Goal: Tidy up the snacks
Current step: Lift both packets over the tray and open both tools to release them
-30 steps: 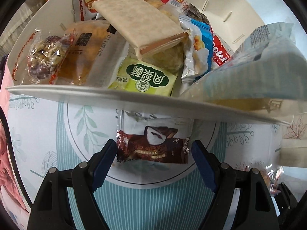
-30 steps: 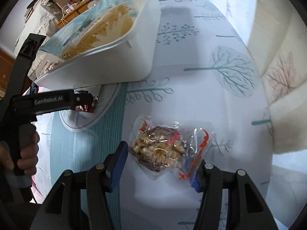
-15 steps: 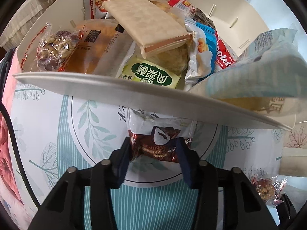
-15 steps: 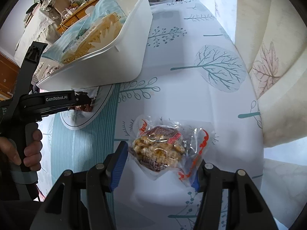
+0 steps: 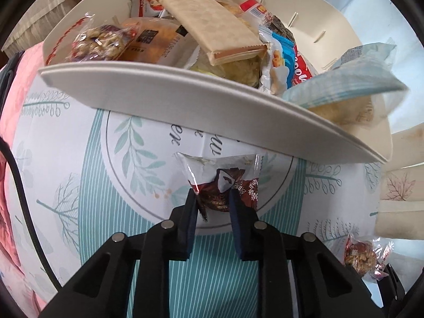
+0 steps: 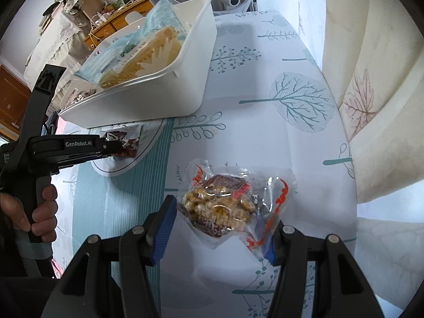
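Since a second ago the left gripper (image 5: 213, 201) has closed in on the chocolate snack (image 5: 225, 185), jaws closing, pads pinching it. At twelve o'clock the white bin (image 5: 185, 90) holds most snacks. Two remain: this one, and the nut packet (image 6: 225, 206) between the right gripper (image 6: 220, 228)'s half-open jaws.

A tablecloth (image 6: 265, 137) printed with teal trees and stripes covers the worktop. Cream cushions (image 6: 371, 106) with a leaf pattern lie along its right edge. Beyond stands a cluttered wooden shelf (image 6: 111, 23). A pink cloth (image 5: 23, 84) lies at the left.
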A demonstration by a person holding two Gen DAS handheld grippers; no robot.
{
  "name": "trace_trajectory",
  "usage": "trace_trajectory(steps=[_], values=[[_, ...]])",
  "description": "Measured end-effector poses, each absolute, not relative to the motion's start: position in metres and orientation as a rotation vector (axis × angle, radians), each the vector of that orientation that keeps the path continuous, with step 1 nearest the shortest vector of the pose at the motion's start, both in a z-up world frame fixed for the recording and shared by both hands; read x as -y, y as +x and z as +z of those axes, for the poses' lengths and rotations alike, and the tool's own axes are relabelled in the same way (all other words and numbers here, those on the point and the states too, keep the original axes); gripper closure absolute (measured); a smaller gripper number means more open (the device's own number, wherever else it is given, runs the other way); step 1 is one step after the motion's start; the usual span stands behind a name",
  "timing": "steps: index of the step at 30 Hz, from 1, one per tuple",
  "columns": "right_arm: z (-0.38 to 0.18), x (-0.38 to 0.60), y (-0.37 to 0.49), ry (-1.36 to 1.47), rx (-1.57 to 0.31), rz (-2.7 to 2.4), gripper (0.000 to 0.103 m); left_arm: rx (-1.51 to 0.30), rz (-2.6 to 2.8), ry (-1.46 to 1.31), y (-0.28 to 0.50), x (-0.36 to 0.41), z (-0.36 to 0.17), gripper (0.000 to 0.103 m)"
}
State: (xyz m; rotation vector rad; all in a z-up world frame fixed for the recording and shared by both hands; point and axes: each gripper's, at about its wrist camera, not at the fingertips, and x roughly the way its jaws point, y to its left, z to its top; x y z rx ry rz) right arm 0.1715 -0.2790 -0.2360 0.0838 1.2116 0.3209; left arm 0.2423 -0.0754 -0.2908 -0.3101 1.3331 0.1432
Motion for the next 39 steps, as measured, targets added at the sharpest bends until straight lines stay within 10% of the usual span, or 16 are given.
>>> trace_trajectory(steps=[39], values=[[-0.140, 0.143, 0.223, 0.038, -0.868, 0.533, 0.046, -0.969, 0.037, -0.343, 0.248, -0.039, -0.103, 0.090]])
